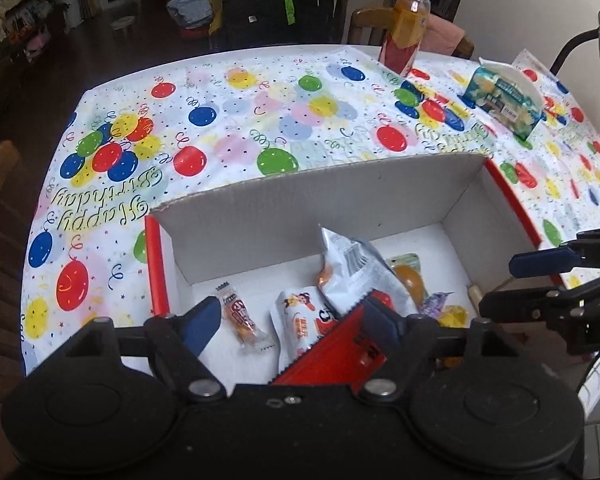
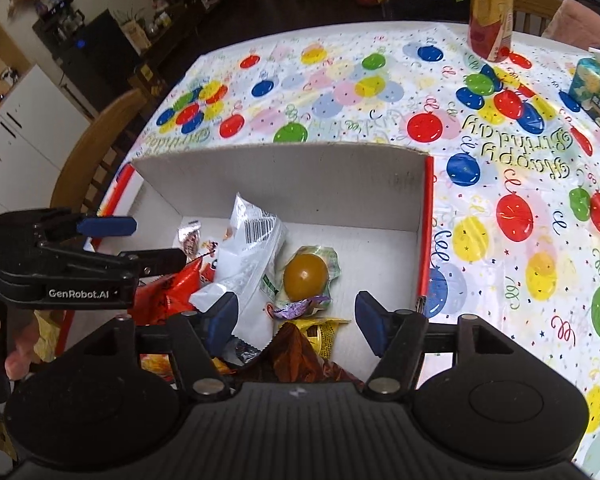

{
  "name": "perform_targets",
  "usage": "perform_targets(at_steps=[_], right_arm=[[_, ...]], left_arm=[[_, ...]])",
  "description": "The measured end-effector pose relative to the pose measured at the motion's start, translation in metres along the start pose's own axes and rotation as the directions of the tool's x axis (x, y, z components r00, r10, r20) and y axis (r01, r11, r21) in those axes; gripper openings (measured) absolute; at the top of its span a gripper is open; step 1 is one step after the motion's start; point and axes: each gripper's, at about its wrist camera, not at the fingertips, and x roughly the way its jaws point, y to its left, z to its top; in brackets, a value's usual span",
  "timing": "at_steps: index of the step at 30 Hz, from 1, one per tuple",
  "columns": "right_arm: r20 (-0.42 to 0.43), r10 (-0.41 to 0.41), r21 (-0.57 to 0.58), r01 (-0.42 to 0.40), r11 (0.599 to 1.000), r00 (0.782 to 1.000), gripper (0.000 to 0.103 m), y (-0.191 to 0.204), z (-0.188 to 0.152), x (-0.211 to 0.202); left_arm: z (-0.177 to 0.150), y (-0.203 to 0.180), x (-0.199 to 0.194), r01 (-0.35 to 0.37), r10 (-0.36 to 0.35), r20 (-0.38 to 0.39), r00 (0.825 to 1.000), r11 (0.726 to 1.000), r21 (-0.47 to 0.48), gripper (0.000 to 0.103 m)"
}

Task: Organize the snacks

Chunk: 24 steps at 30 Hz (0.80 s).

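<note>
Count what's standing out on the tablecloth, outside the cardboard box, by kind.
Drink bottle: 1
Tissue pack: 1
Total: 2

A red-edged box [image 2: 426, 236] fills the centre of the frame on the worktop [image 2: 512, 184]. In it lie a white packet [image 2: 252, 256], a round brown sweet [image 2: 305, 277] in clear wrap just right of it, and red and yellow wrappers lower down. The right gripper [image 2: 296, 322] sits at the bottom, jaws apart above the snacks. The left gripper [image 2: 140, 240] enters from the left edge, jaws apart. A bottle [image 2: 491, 12] stands upper right.
</note>
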Motion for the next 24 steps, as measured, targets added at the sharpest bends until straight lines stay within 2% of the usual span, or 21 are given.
perform_targets(at_steps=[7, 9, 13, 15, 24], right_arm=[[0.053, 0.017, 0.015, -0.018, 1.0, 0.998, 0.073, 0.005, -0.008, -0.023], [0.079, 0.017, 0.022, -0.019, 1.0, 0.997, 0.081, 0.007, -0.01, -0.031], [0.123, 0.022, 0.031, -0.026, 0.999, 0.992, 0.083, 0.01, -0.016, -0.048], [0.147, 0.019, 0.039, -0.025, 0.999, 0.989, 0.089, 0.01, -0.019, -0.057], [0.241, -0.021, 0.079, 0.002, 0.997, 0.97, 0.103, 0.004, -0.04, -0.091]], left_arm=[[-0.008, -0.002, -0.025, 0.003, -0.003, 0.049, 0.999, 1.0, -0.011, 0.087], [-0.011, -0.003, -0.034, 0.007, -0.006, 0.067, 0.998, 1.0, -0.019, 0.087], [-0.017, -0.004, -0.053, 0.017, -0.014, 0.105, 0.994, 0.999, -0.031, 0.092], [-0.019, -0.005, -0.062, 0.018, -0.014, 0.123, 0.992, 0.999, -0.035, 0.093], [-0.033, -0.004, -0.093, -0.005, 0.014, 0.176, 0.984, 0.999, -0.052, 0.1]])
